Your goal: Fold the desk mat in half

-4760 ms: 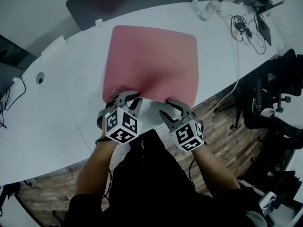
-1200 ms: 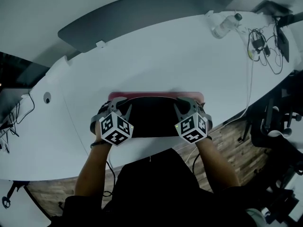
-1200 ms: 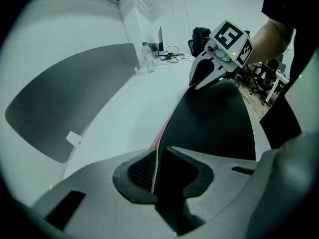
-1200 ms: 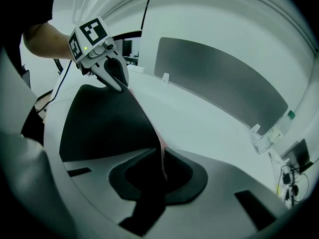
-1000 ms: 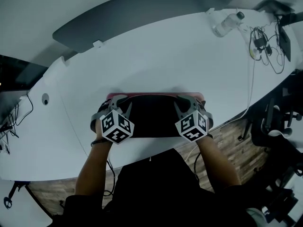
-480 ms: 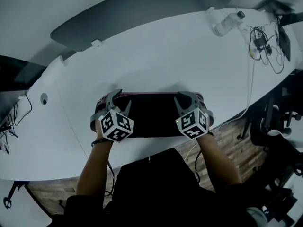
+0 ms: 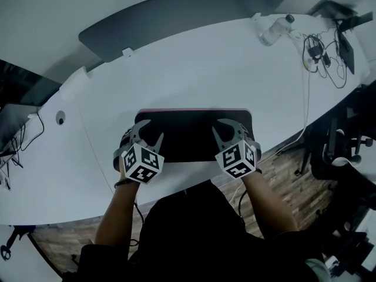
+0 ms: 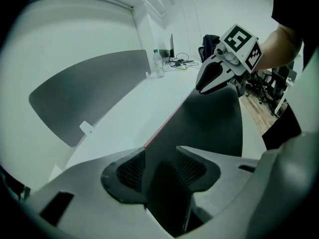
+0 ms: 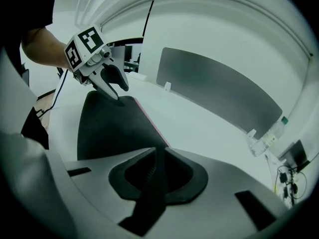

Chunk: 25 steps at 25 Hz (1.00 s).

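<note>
The desk mat [image 7: 194,137] lies folded on the white table, black underside up, with a thin pink edge along its far side. My left gripper [image 7: 150,129] hovers over the mat's left part. Its jaws have just been opening and stand open, with nothing between them, as the left gripper view [image 8: 159,156] shows. My right gripper [image 7: 223,128] hovers over the mat's right part. Its jaws have just been closing and are shut [image 9: 157,153] on nothing that I can see. Each gripper view shows the mat [image 8: 209,123] [image 9: 109,128] with the other gripper over it.
A clear water bottle [image 7: 273,31] and a tangle of cables [image 7: 320,51] sit at the table's far right. A grey divider panel [image 7: 176,13] runs behind the table. A round grommet [image 7: 60,118] is at the left. Office chairs [image 7: 346,151] stand on the wooden floor at the right.
Both grippers have drawn back from the mat's far edge towards the person and risen a little. The left jaws have opened. The folded mat now lies flat, let go.
</note>
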Available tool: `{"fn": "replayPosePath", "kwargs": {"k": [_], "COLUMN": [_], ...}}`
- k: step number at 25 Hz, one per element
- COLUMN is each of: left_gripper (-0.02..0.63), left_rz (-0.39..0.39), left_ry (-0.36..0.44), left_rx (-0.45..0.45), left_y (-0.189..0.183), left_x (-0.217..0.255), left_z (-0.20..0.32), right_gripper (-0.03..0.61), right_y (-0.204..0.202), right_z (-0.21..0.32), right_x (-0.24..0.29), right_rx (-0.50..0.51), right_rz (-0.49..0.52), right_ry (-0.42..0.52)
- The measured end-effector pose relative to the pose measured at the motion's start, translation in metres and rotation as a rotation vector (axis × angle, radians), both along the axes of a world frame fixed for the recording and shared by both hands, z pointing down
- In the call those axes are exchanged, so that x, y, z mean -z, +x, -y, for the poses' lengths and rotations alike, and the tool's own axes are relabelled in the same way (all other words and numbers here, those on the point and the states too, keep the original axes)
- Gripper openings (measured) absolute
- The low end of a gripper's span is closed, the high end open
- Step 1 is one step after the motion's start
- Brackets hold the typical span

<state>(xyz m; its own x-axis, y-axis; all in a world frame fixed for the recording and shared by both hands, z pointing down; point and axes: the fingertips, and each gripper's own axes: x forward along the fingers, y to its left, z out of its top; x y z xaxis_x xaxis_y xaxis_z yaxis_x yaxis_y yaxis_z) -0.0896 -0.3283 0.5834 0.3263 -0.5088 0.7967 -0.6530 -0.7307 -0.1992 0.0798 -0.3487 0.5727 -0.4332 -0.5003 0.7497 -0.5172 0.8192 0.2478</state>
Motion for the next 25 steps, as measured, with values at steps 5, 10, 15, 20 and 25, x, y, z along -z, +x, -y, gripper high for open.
{"fn": "replayPosePath", "kwargs": {"k": [5,10,15,20,25], "left_gripper": [0.183,0.183,0.183,0.181,0.18], "left_rz": [-0.06,-0.097,-0.093,-0.072,-0.068], "left_ry": [-0.025,-0.024,-0.044,-0.041,-0.038], "left_rx": [0.013,0.025,0.022,0.043,0.043], "left_y": [0.0,-0.004,-0.005,-0.007,-0.007], "left_x": [-0.001,0.003,-0.003,-0.014,-0.018], "left_z": [-0.035,-0.068,-0.101,-0.104,-0.1], "right_gripper": [0.057,0.069,0.08,0.08,0.078], "right_y": [-0.004,-0.005,0.005,0.01,0.01], "right_z": [-0.034,-0.068,-0.087,-0.096,-0.093], "right_x": [-0.002,-0.005,-0.006,-0.009,-0.016], "right_rx": [-0.006,-0.03,-0.075,-0.095,-0.103], "right_rz": [0.012,0.015,0.018,0.029,0.041], "right_ry": [-0.014,-0.017,-0.014,-0.006,-0.01]}}
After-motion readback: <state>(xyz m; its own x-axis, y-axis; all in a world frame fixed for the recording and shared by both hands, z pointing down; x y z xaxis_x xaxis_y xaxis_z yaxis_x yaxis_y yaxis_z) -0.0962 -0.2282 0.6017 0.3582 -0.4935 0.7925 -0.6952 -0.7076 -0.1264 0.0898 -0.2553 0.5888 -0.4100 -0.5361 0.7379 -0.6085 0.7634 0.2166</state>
